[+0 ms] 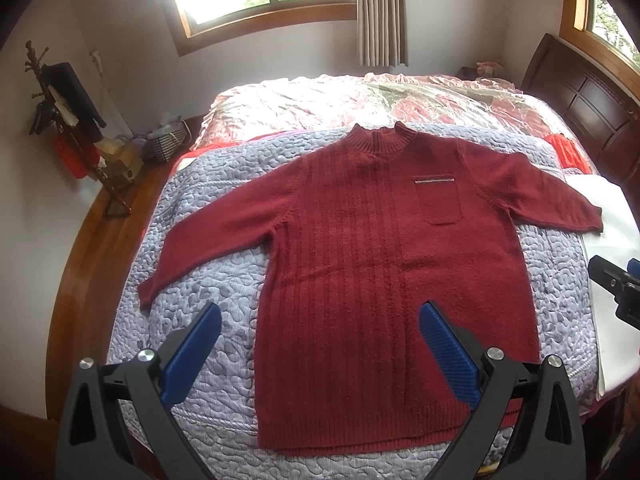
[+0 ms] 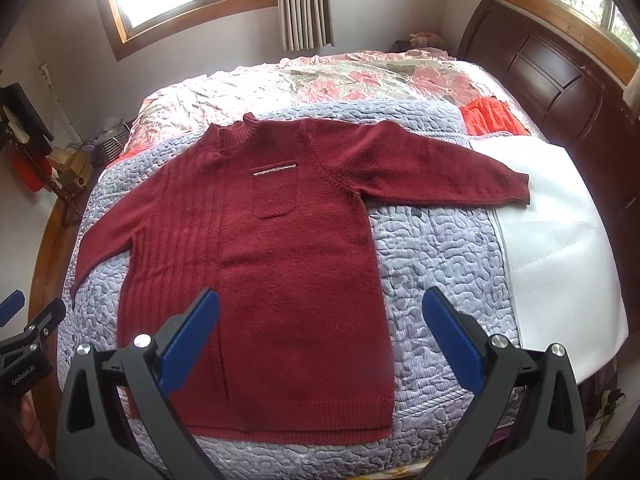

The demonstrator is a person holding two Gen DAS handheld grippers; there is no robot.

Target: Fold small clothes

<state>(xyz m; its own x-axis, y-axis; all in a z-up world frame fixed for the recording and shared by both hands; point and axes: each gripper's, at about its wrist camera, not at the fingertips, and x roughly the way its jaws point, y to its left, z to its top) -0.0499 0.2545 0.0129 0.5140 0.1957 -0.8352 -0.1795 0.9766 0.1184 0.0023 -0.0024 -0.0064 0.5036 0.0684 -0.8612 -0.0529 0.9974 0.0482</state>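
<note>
A dark red knit sweater (image 1: 360, 240) lies flat, front up, on a grey quilted blanket (image 1: 192, 240), both sleeves spread out and the collar away from me. It has a chest pocket (image 1: 438, 200) with a silver trim. The same sweater (image 2: 272, 248) fills the middle of the right wrist view. My left gripper (image 1: 320, 316) hangs open above the sweater's lower left part, holding nothing. Above the hem's right side, my right gripper (image 2: 320, 300) is also open and empty. Each gripper shows at the edge of the other's view.
The bed has a dark wooden headboard (image 2: 560, 72) on the right and a floral cover (image 2: 320, 80) at the far side. A white sheet (image 2: 560, 220) lies under the right sleeve's cuff, a red cloth (image 2: 492, 116) behind it. A coat stand (image 1: 68, 120) stands left on the floor.
</note>
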